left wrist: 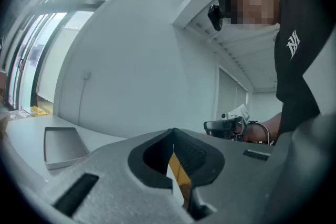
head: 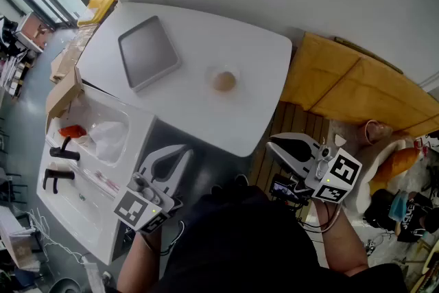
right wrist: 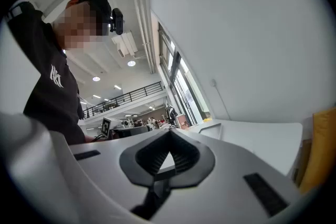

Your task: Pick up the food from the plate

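Note:
A round brown piece of food (head: 223,81) lies on a small clear plate (head: 212,72) near the middle of the white table (head: 206,113). Both grippers hang well short of it, off the table's near edge and close to the person's body. My left gripper (head: 186,150) is shut and empty; in the left gripper view (left wrist: 173,132) its jaws meet at the tip. Off the table's near right corner, my right gripper (head: 274,143) is also shut with nothing in it, its jaws touching in the right gripper view (right wrist: 169,131). Neither gripper view shows the food.
A grey square tray (head: 147,51) lies on the table's far left, also seen as a tray (left wrist: 60,146) from the left gripper. A white sink unit (head: 82,168) with black taps stands at the left. Yellow cushions (head: 343,89) and bags lie to the right.

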{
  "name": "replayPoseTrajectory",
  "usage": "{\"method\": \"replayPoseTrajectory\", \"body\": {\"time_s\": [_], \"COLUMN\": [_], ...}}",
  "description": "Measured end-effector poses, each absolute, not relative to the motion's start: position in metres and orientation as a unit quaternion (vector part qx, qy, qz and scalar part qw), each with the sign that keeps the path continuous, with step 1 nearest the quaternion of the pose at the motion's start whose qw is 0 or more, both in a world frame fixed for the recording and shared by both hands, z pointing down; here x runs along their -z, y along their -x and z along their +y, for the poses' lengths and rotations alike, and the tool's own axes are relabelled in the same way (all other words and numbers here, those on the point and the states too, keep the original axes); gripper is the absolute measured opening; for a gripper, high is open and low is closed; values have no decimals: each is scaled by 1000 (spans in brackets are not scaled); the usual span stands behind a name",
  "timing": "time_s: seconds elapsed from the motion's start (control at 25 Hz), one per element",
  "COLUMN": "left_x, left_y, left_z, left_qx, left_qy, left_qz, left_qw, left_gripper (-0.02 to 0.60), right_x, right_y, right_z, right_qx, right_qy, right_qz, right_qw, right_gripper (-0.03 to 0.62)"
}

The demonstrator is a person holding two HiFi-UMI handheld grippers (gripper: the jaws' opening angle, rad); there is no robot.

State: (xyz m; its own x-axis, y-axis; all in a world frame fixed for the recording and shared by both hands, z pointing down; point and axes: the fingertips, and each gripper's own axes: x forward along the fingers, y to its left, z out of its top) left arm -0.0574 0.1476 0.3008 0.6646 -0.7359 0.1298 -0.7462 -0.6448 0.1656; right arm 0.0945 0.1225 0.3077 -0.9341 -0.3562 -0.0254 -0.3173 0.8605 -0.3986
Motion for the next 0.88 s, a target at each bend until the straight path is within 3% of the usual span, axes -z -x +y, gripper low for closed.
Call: {"method": "replayPoseTrajectory", "body": {"time_s": [0.88], "left_x": [-307], "left_y": [51], "left_z": [109], "left_qx": [-36], "left_qy": [-910], "left_qz": [-404], "left_qw": [86], "left_gripper": [6], "right_x": [-299], "right_y": [-88], "right_z": [84], "right_qx": [180], "right_qy": [164], "right_qz": [967], "right_qw": [70], "right_gripper": [5]}}
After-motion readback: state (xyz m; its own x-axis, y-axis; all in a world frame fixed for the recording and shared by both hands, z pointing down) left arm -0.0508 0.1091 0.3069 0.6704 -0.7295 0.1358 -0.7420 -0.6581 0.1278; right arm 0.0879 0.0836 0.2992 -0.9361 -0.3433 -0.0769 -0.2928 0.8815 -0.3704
